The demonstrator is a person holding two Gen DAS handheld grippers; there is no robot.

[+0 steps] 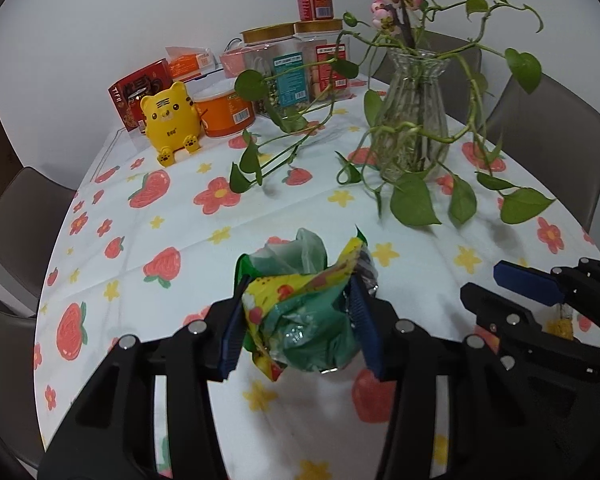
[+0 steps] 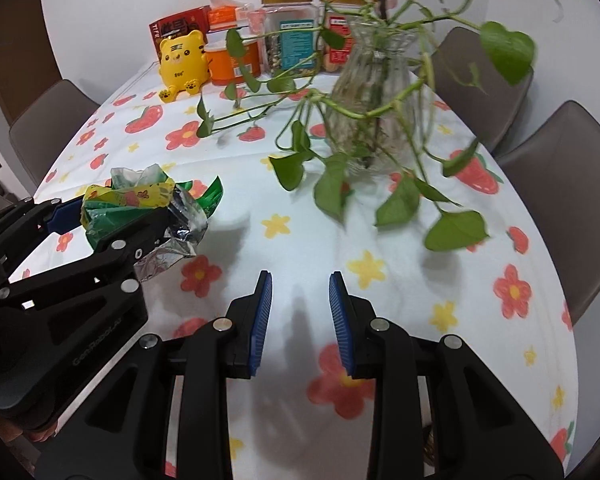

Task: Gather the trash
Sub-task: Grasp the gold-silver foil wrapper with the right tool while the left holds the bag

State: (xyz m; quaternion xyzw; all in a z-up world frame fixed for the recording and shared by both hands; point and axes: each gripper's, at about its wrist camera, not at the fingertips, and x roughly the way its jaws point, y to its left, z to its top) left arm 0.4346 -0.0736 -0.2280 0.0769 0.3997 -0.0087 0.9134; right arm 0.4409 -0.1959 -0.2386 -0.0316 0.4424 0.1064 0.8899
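A crumpled wad of wrappers point(image 1: 300, 320) is held clamped between the two blue pads of the left tool point(image 1: 298, 322), raised a little above the bench point(image 1: 188, 232) near its front edge. Yellow printed film, green plastic and a pale translucent bag are bunched together in it. Silver foil is seen hanging from its underside in the right wrist view.
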